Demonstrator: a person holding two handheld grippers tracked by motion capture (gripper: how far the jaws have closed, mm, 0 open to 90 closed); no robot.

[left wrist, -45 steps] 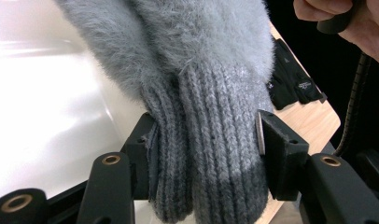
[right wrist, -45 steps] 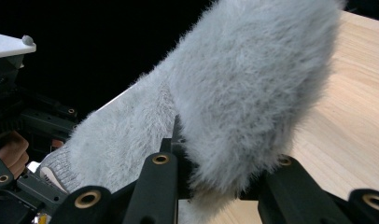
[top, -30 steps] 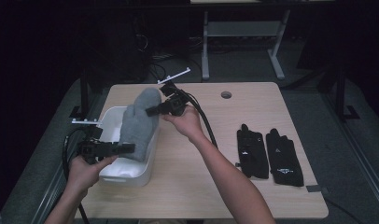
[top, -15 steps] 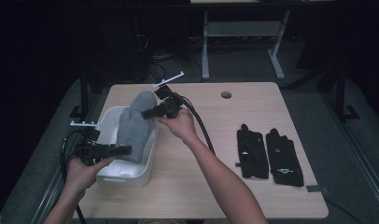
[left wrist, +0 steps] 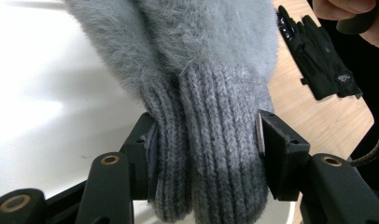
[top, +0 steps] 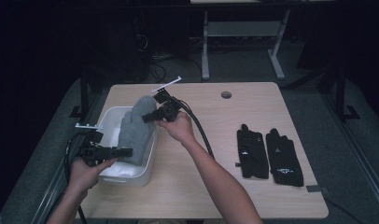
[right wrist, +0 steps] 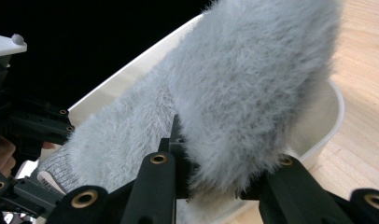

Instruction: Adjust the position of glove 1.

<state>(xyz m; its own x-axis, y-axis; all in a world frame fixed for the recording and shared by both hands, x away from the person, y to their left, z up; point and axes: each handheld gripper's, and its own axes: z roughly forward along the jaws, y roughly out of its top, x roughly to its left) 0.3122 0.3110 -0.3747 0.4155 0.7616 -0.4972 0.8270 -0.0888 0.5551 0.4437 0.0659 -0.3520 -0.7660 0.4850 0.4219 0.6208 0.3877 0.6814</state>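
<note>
The grey mitten (top: 137, 128) hangs over the white bin (top: 114, 173), long axis from 11 to 5 o'clock; the left gripper (top: 127, 152) clamps its cuff, the right gripper (top: 147, 118) clamps its fluffy tip

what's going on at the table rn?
A person holds a fuzzy grey mitten with both grippers over the white tub. The left gripper is clamped on the ribbed cuff, the right gripper on the fluffy tip. A pair of black gloves lies flat on the table.
</note>
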